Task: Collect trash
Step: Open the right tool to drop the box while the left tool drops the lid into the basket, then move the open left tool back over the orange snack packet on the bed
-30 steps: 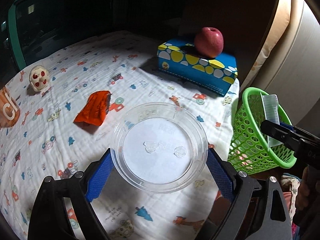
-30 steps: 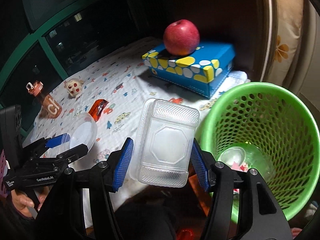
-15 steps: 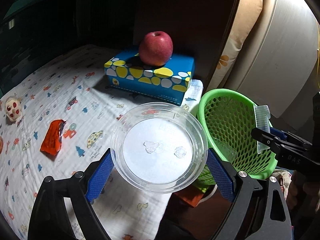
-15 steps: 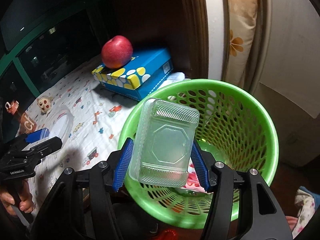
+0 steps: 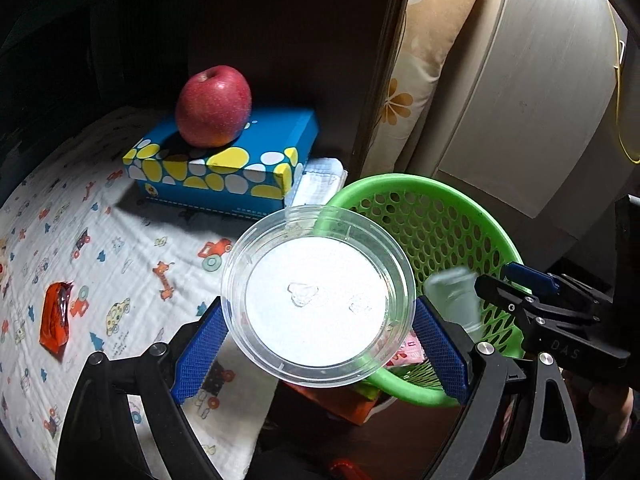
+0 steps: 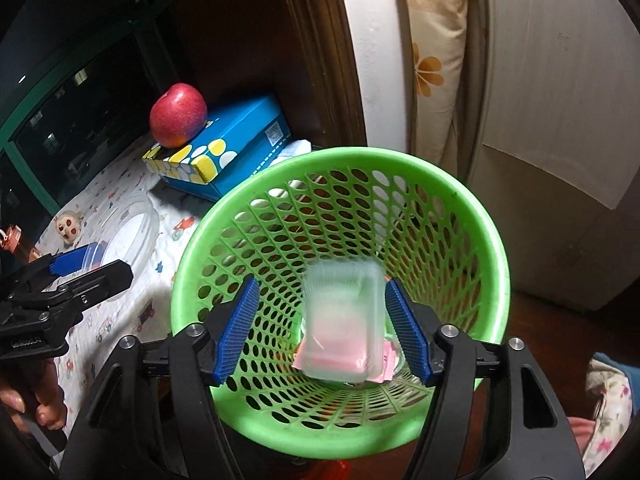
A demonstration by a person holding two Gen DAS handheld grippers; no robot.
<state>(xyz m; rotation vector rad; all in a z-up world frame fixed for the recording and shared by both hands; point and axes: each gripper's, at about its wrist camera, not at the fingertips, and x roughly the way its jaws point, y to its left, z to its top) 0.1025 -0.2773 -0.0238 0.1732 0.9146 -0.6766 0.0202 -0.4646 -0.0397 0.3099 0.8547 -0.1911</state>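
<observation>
My left gripper [image 5: 318, 340] is shut on a round clear plastic lid [image 5: 318, 300], held over the near rim of the green mesh basket [image 5: 440, 216]. My right gripper [image 6: 326, 332] is open above the basket [image 6: 492, 248]. The clear rectangular container [image 6: 342, 320] is blurred and free of the pads, dropping inside the basket onto pink trash. It also shows in the left wrist view [image 5: 452, 296], blurred beside the right gripper [image 5: 520, 292]. A red wrapper [image 5: 54, 320] lies on the patterned cloth at the left.
A red apple [image 5: 214, 106] sits on a blue spotted tissue box [image 5: 224, 160] at the back of the cloth-covered table [image 5: 100, 240]. A small doll-face toy [image 6: 68, 226] lies far left. A floral cushion [image 6: 432, 60] and a pale cabinet [image 6: 560, 120] stand behind the basket.
Both grippers moved right toward the basket. My right gripper opened and let go of the clear container, which now falls into the basket. The left still holds the lid.
</observation>
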